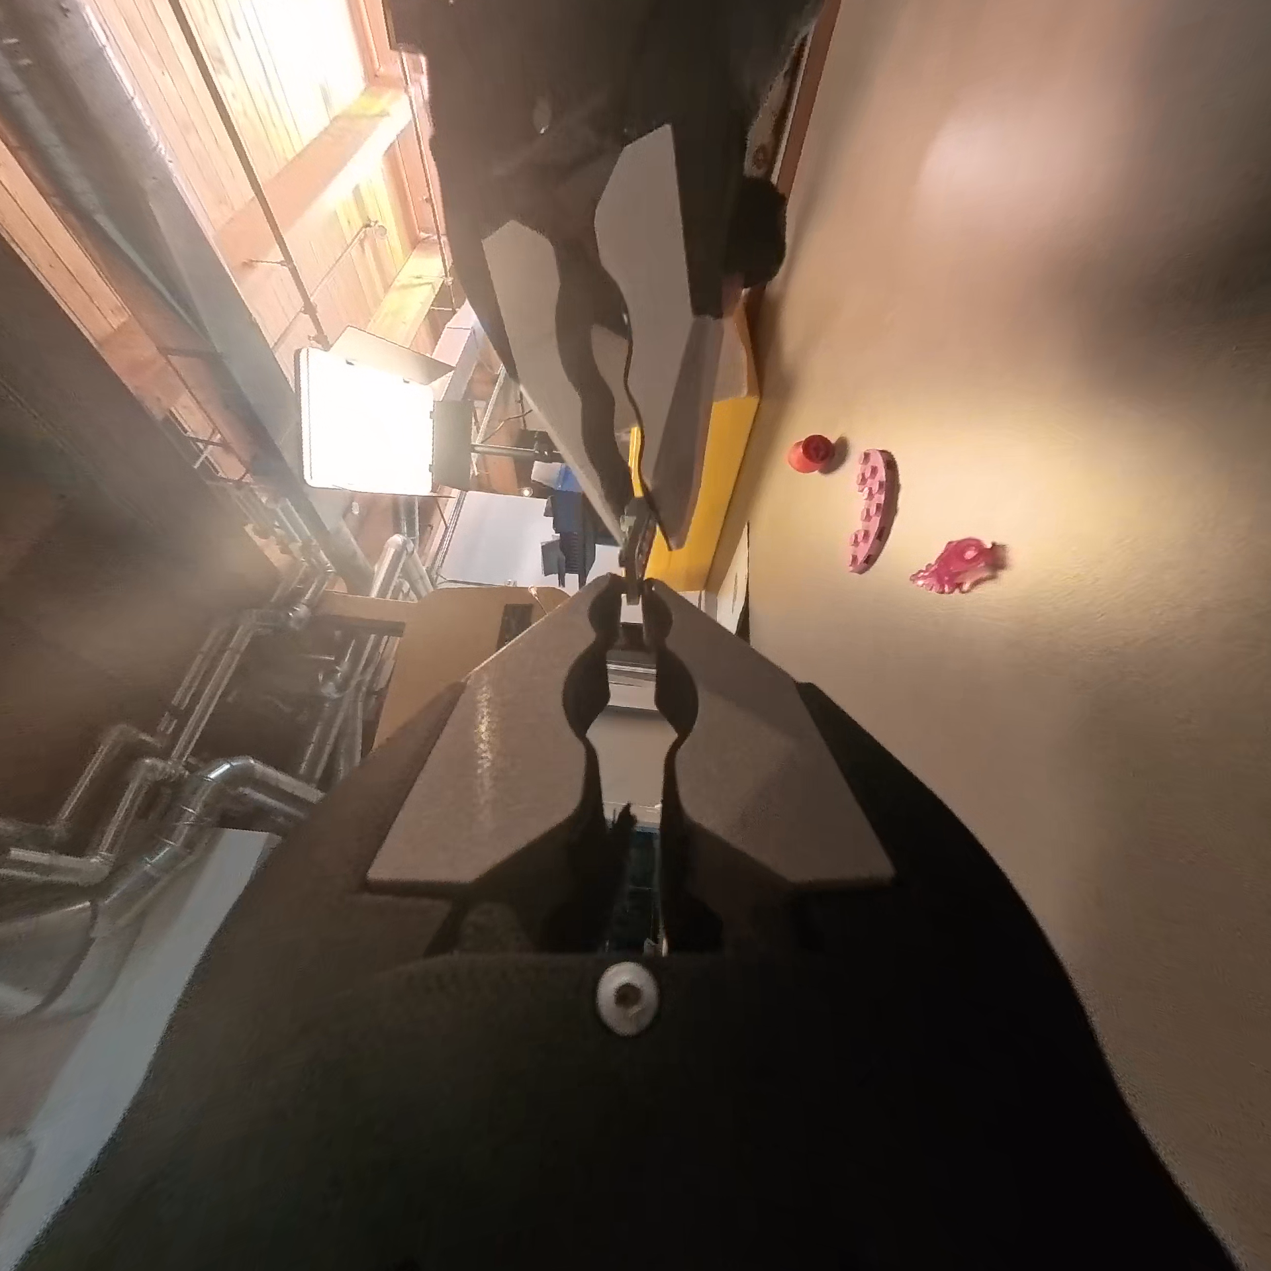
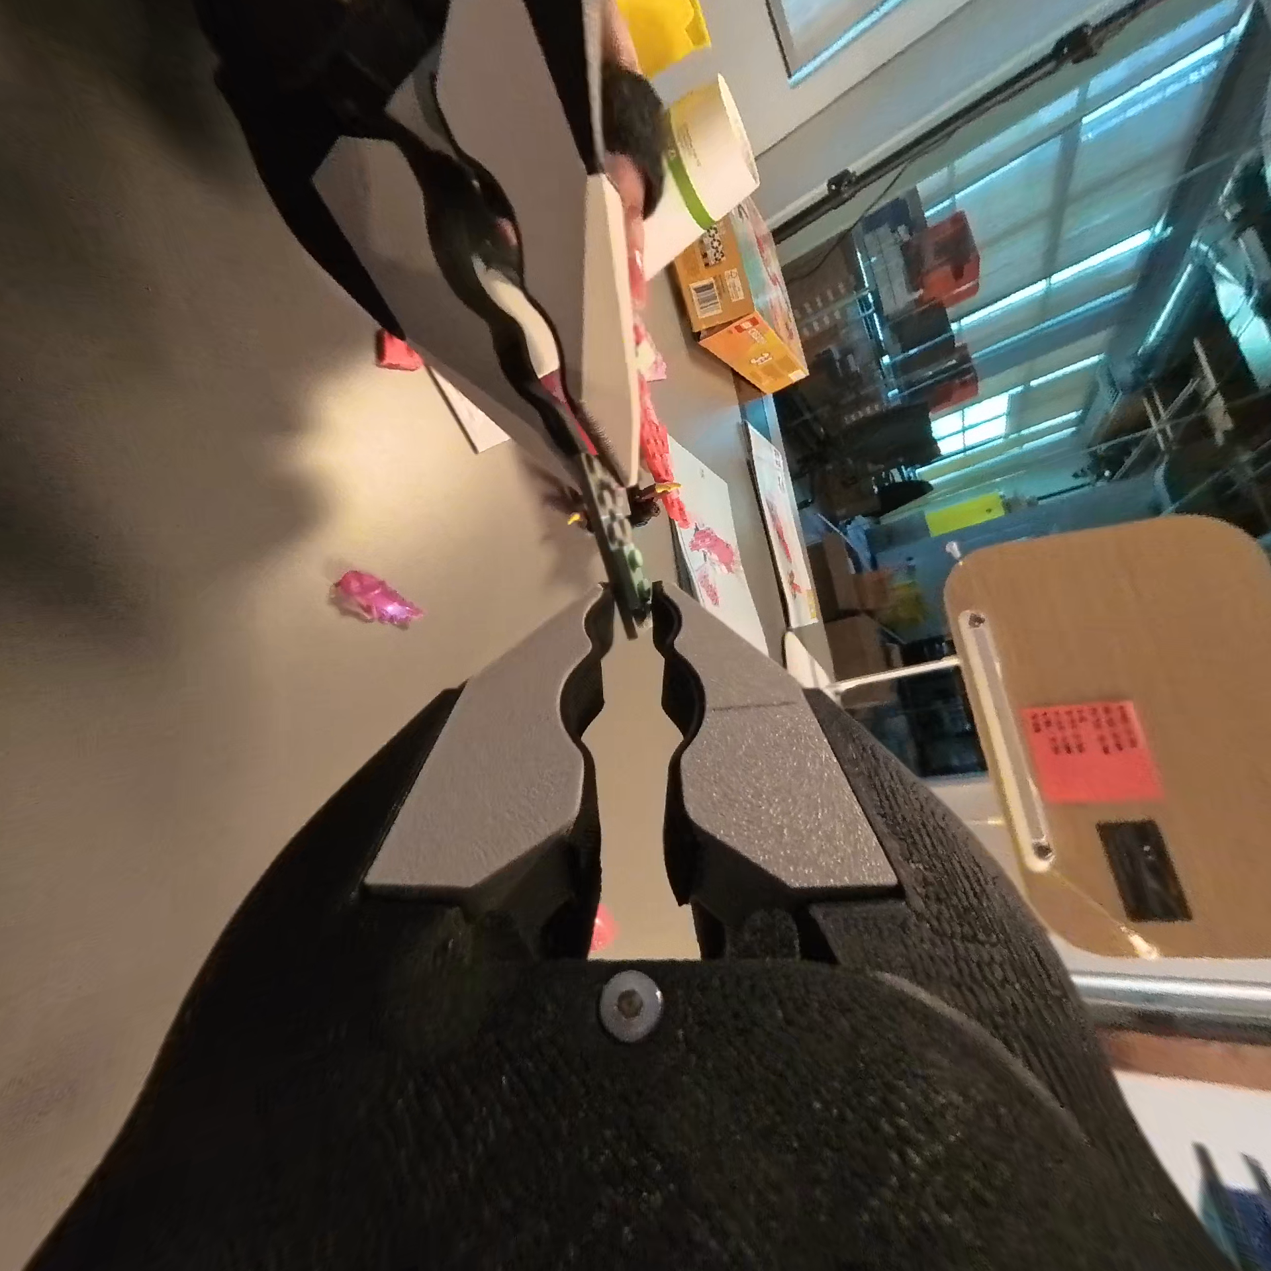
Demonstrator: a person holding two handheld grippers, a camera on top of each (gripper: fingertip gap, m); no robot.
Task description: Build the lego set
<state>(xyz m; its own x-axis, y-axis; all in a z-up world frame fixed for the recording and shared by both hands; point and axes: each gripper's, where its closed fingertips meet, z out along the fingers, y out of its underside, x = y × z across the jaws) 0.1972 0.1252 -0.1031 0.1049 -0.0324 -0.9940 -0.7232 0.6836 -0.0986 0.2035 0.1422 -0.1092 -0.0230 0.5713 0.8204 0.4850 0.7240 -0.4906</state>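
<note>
Pinching opposite ends of one studded plate (image 2: 622,550), the two grippers met tip to tip above the table (image 2: 206,688).

Right gripper (image 2: 629,605): the fingers were nearly together, with the pads pressed on the green end of the plate. The plate ran up and away from these tips at a tilt, its far part dark grey.

Left gripper (image 1: 629,598): the fingers were almost closed on the narrow end of the same plate (image 1: 634,550), seen edge-on in the left wrist view. In the right wrist view this gripper (image 2: 591,468) came in from above, and its tips clamped the grey end.

Plate position: held in the air between the two grippers, clear of the table.

Items near the grasp:
- A small dark piece with yellow tips (image 2: 650,498) sat just beside the plate, close to the left gripper's tips; whether it was joined to the plate cannot be told.
- A red studded piece (image 2: 657,447) showed behind the left gripper's finger.

Items on the table, well apart from the grippers:
- A translucent pink piece (image 1: 959,565), also visible in the right wrist view (image 2: 375,597).
- A curved pink studded plate (image 1: 872,509).
- A small red round piece (image 1: 811,454).
- Printed sheets with a red figure (image 2: 708,550).
- A yellow box (image 1: 715,481) at the table edge.
- Orange boxes (image 2: 743,302) and a paper cup (image 2: 701,158) farther back.
</note>
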